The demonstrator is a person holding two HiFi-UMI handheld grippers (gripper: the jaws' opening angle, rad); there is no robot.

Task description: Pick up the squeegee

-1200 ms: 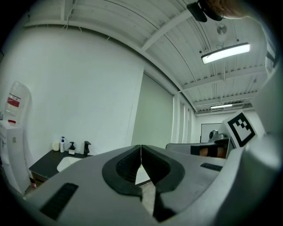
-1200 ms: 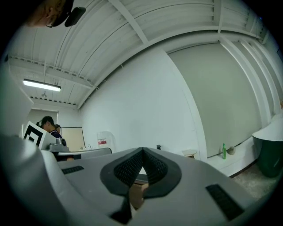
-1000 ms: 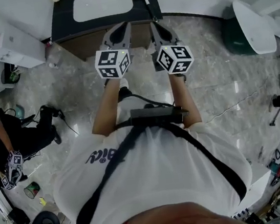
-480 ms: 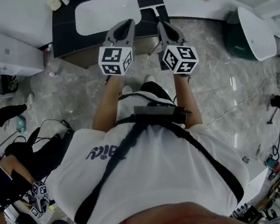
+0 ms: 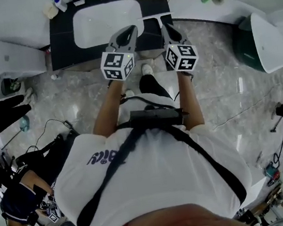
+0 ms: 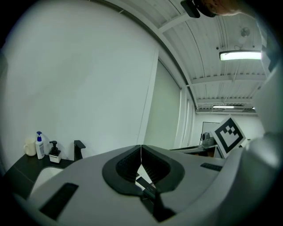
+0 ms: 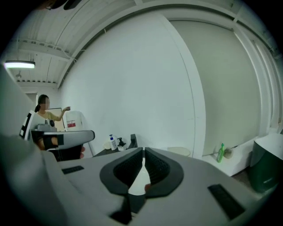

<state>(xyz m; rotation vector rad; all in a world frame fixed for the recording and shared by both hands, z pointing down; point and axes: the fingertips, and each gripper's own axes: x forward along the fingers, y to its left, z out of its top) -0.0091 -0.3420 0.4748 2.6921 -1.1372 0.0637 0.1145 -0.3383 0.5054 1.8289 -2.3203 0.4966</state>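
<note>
The squeegee [image 5: 153, 17], a thin pale blade on a dark handle, lies on the black countertop [image 5: 62, 32] just right of the white sink [image 5: 95, 22]. Part of its handle is hidden by my right gripper. Both grippers are held side by side over the counter's front edge. My left gripper [image 5: 131, 30] is over the sink's right end with its pads meeting and nothing held [image 6: 141, 152]. My right gripper [image 5: 165, 27] is beside the squeegee, also shut and empty [image 7: 143, 154]. Neither one touches the squeegee.
A blue-capped bottle [image 6: 40, 145], a soap dispenser [image 6: 55, 152] and a black faucet [image 6: 78, 150] stand at the back of the counter. A green bottle [image 7: 220, 152] stands on a ledge at the right, a dark green bin [image 5: 244, 43] beyond it. People [image 5: 18, 205] are at the left.
The person has stepped toward the counter. The sink and countertop have come nearer, and both shut grippers now reach over the counter's front edge instead of the floor.
</note>
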